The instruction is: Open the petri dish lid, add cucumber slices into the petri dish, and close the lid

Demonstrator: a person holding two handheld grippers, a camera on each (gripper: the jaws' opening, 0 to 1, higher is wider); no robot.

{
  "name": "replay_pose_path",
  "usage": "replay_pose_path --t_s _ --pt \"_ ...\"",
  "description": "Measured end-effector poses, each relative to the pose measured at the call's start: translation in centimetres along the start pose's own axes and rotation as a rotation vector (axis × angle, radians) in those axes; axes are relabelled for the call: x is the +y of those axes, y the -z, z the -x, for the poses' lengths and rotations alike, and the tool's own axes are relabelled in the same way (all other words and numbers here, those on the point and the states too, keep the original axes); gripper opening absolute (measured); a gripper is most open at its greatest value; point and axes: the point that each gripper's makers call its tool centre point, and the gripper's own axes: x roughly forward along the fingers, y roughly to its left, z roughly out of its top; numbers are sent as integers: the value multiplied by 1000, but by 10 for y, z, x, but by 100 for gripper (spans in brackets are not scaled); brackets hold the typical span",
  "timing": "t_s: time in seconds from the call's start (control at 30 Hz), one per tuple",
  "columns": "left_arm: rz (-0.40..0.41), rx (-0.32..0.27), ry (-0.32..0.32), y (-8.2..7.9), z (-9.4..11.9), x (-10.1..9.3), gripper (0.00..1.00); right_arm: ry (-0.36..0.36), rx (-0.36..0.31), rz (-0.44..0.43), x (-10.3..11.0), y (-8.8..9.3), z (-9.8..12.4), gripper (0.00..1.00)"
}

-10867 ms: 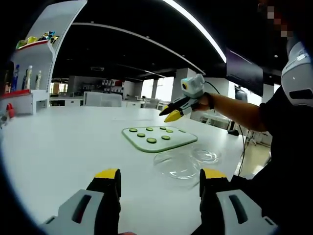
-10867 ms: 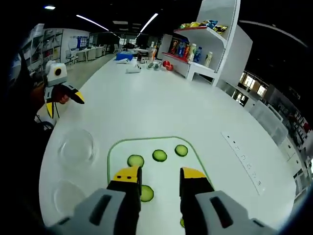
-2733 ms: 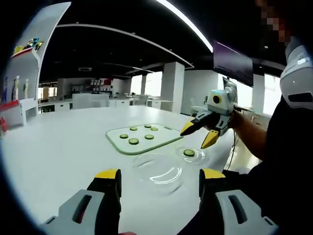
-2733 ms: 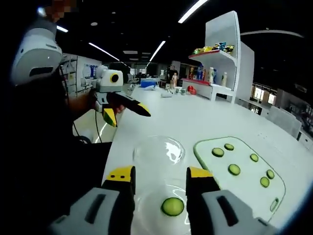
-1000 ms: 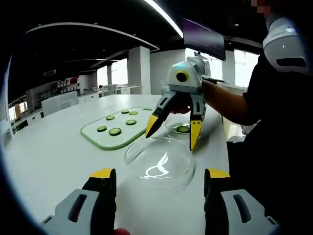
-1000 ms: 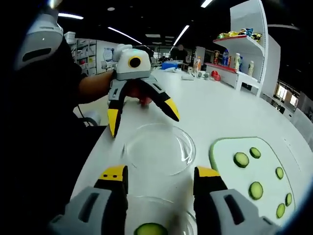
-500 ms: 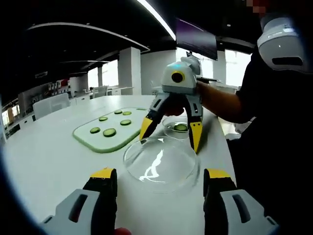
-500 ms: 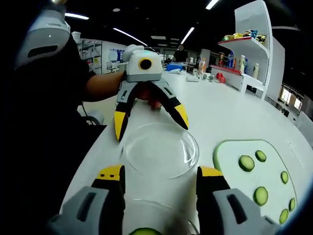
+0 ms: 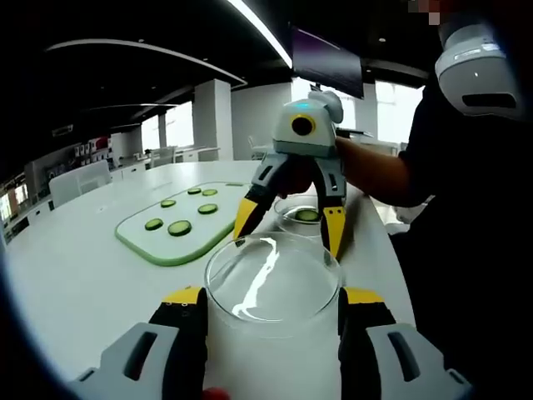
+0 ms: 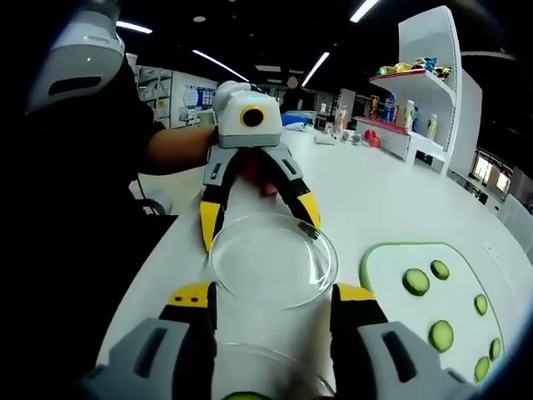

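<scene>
The clear petri dish lid (image 9: 273, 279) lies on the white table between the open jaws of my left gripper (image 9: 272, 296), its rim close to both fingertips. In the right gripper view the lid (image 10: 273, 260) sits just ahead, with my left gripper (image 10: 259, 218) straddling its far rim. My right gripper (image 10: 273, 296) is open; from the left gripper view it (image 9: 289, 225) faces me just beyond the lid. The dish base (image 9: 304, 217) holds one cucumber slice (image 9: 307, 216) and sits behind the right gripper's jaws. More slices lie on the green-rimmed board (image 9: 141, 243).
The board with cucumber slices (image 10: 416, 282) lies right of the lid in the right gripper view. The person's arm (image 9: 379, 175) and dark torso stand at the table's edge. A white shelf unit with bottles (image 10: 416, 58) stands far back.
My left gripper has moved forward, so the lid now lies between its jaws instead of ahead of them. The right gripper has stayed facing the lid, open.
</scene>
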Motion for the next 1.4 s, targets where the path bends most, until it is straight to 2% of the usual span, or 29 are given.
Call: replay_pose_path --t_s 0.73,1.03,1.13,1.4 --pt "-30 -14 -24 -7 2 1 62 3 -18 26 1 -8 2 53" --pt "-60 -34 -23 -12 -4 1 62 30 -19 43 0 -15 20 53" --pt "-67 -39 -19 -27 -4 -7 62 38 -20 46 1 -16 27 53" --pt "-94 -43 4 -26 -11 -10 62 73 -12 49 4 -13 50 53"
